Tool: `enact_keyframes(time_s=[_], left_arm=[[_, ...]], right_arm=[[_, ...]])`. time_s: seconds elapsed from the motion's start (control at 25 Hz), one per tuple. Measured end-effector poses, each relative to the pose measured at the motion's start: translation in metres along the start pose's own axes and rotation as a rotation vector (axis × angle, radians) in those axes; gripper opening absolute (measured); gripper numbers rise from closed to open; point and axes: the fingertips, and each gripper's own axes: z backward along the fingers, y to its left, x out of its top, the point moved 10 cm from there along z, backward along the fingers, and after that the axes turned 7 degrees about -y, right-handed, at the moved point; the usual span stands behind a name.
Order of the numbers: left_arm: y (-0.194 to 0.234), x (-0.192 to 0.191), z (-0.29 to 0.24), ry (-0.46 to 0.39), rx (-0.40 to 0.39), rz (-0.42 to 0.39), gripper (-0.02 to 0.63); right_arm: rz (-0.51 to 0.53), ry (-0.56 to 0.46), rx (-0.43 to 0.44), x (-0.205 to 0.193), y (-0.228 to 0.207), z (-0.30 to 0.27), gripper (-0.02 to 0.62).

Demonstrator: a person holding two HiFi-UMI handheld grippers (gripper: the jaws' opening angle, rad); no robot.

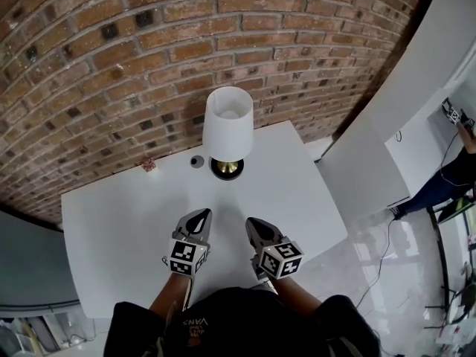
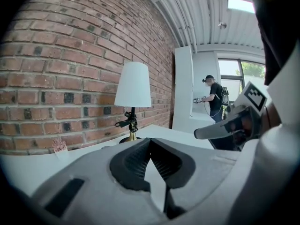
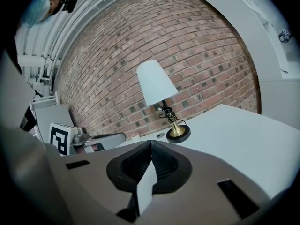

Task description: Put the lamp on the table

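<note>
- Grey-padded and clenched on nothing: left claw (image 1: 201,216) and right claw (image 1: 254,223), side by side above the white tabletop (image 1: 111,229), towards its near edge.
- Likely risk from here: clipping the tall white-shaded lamp (image 1: 227,129) with a careless reach, tipping it off its small brass base (image 1: 227,168), or snagging the cord (image 2: 126,122) bundled at the stem.
- Upright on the tabletop's far side, straight ahead and well apart from both claws, just before the brick wall (image 1: 149,50).
</note>
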Motion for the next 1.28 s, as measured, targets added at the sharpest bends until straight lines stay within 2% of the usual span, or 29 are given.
enact_keyframes(time_s=[0.16,0.36,0.6,0.8,1.28], left_arm=[[0.002,0.009,0.024,0.0,0.004,0.001,0.009],[0.003,0.018,0.056,-0.018,0.022,-0.043,0.009],[-0.003,0.017,0.091,-0.042,-0.01,-0.055,0.009],[-0.005,0.013,0.109,-0.027,-0.05,-0.062,0.01],[-0.006,0.005,0.132,-0.031,-0.087,-0.095,0.011]], right_arm=[[0.021,-0.02,0.0,0.0,0.019,0.005,-0.002],[0.055,-0.053,-0.006,0.0,0.042,0.013,-0.002],[0.076,-0.081,-0.022,-0.01,0.068,0.026,-0.002],[0.043,-0.099,-0.031,-0.02,0.086,0.036,-0.002],[0.054,-0.071,-0.078,-0.038,0.109,0.05,-0.002]])
